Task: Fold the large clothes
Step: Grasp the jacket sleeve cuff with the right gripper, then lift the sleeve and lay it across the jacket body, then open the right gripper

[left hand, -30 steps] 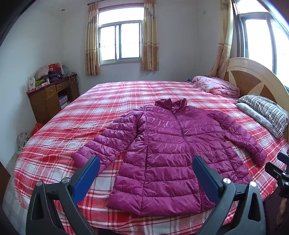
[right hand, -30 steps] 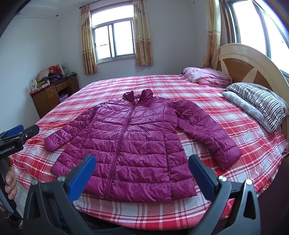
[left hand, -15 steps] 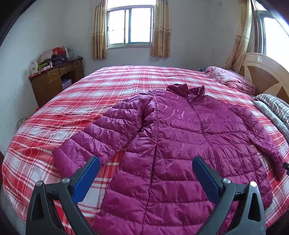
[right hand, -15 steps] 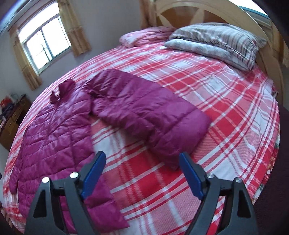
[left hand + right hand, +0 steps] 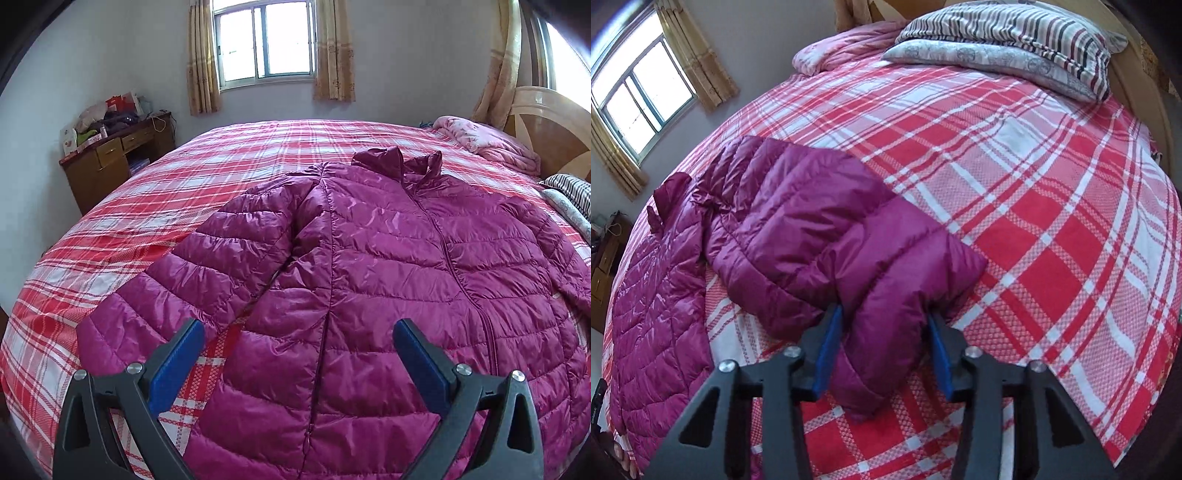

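One jacket (image 5: pixel 388 280), two pillows (image 5: pixel 1008 40), one pink quilt (image 5: pixel 487 142), two windows (image 5: pixel 266 38) — one desk (image 5: pixel 110 158).

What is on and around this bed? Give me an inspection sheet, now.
Surface: bed with red plaid cover.
Job's things: purple puffer jacket laid flat, zipped, sleeves spread.
Clutter: pink quilt and striped pillows by the headboard.
Grippers: left gripper with jaws wide, over the jacket hem, holding nothing; right gripper with jaws closing around the sleeve cuff.
Cables: wire on the wooden desk.
Surroundings: curtained window, wooden headboard.
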Motion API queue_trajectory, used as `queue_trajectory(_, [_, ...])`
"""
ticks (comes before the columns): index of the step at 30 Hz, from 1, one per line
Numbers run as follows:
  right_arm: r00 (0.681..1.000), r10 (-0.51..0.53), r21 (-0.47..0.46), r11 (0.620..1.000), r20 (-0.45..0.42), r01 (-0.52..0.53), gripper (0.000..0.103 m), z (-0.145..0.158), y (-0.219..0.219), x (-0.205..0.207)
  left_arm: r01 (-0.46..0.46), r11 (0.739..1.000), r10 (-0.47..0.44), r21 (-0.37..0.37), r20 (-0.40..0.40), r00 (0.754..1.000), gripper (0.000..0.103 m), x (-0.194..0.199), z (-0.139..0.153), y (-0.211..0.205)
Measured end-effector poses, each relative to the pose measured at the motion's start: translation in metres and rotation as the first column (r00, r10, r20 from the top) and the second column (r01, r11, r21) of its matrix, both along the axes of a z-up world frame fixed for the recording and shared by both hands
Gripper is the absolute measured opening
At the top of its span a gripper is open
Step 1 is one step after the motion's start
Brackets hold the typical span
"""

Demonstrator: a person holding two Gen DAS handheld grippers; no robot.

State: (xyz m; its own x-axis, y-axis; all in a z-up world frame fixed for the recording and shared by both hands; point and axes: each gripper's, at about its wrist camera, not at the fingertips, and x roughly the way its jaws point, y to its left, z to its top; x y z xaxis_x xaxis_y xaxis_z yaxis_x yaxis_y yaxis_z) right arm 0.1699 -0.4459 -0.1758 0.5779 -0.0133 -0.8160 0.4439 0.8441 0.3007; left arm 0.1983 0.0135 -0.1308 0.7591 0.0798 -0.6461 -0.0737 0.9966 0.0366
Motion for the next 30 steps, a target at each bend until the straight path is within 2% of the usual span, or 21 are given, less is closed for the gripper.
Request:
queue_trajectory(2, [1.0, 0.012, 0.006, 1.0, 0.012, -0.013, 0.019, 0.001, -0.003, 0.002, 0.0, 1.0, 0.0, 0.0, 0.0, 1.0, 0.102, 0.002, 0.001, 0.002])
queue_trajectory(3, [1.0, 0.005, -0.01, 1.0, 0.019, -0.005, 0.016, 0.006, -0.005, 0.001, -0.002, 1.0, 0.002, -0.002, 0.0, 1.0, 0.102, 0.002, 0.001, 0.004])
queue_trajectory(8, [0.997, -0.022, -0.151, 0.988, 0.073, 0.033, 0.013, 0.042, -0.01, 0.002, -0.023, 1.0, 0.023, -0.009, 0.013, 1.0, 0.102, 0.004, 0.008, 0.018])
queue_trajectory(11, [0.992, -0.002, -0.271, 0.962, 0.123, 0.036, 0.013, 0.078, 0.0, 0.006, -0.037, 0.999, 0.038, -0.018, 0.029, 0.999, 0.102, 0.003, 0.012, 0.024])
queue_trajectory(16, [0.972, 0.094, -0.445, 0.895, 0.215, 0.012, 0.013, 0.136, 0.042, 0.019, -0.058, 0.998, 0.06, -0.039, 0.049, 0.997, 0.102, 0.001, 0.019, 0.034])
queue_trajectory(20, [0.946, 0.205, -0.534, 0.844, 0.252, -0.041, 0.013, 0.163, 0.088, 0.032, -0.067, 0.996, 0.07, -0.056, 0.046, 0.997, 0.102, 0.0, 0.018, 0.041])
queue_trajectory(24, [0.908, 0.323, -0.599, 0.793, 0.267, -0.106, 0.013, 0.175, 0.138, 0.04, -0.082, 0.994, 0.085, -0.068, 0.039, 0.996, 0.102, 0.001, 0.015, 0.052])
queue_trajectory(30, [0.844, 0.477, -0.695, 0.694, 0.247, -0.189, 0.013, 0.179, 0.21, 0.056, -0.103, 0.991, 0.105, -0.088, 0.025, 0.994, 0.102, 0.0, 0.009, 0.068])
